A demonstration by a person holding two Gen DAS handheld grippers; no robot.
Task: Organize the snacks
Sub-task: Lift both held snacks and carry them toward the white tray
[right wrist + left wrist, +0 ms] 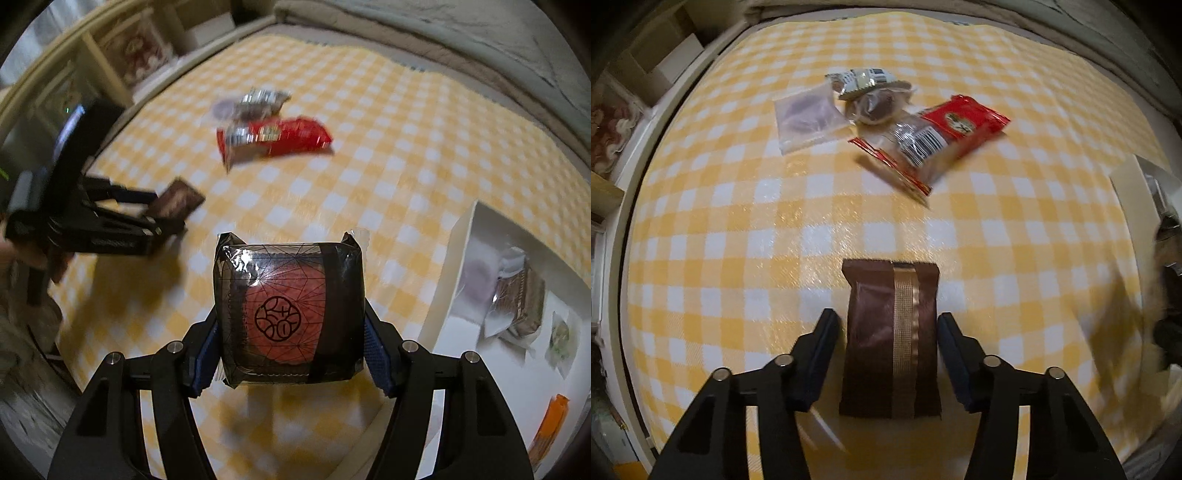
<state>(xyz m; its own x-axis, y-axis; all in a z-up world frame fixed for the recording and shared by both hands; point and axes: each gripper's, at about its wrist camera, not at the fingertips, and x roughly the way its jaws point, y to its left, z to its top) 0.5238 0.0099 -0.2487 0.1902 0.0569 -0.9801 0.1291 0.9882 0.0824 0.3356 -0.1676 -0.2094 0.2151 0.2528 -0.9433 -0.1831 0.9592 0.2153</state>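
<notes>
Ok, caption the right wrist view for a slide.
Right gripper holds a black-wrapped snack above the checkered tablecloth, white box alongside.

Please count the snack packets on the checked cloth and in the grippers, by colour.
Brown packet: 1
Black-and-red packet: 1
Red packet: 1
Clear bag: 1
Silver packets: 2, one in the pile, one on the red packet
Total: 6, though the pile partly overlaps.

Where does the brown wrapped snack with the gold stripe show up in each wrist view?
Left wrist: brown snack at bottom centre, between the left gripper fingers.
Right wrist: the same brown snack at middle left, at the left gripper tips.
Shared landmark: the red packet on the yellow checked cloth, beyond the snack in both views.
</notes>
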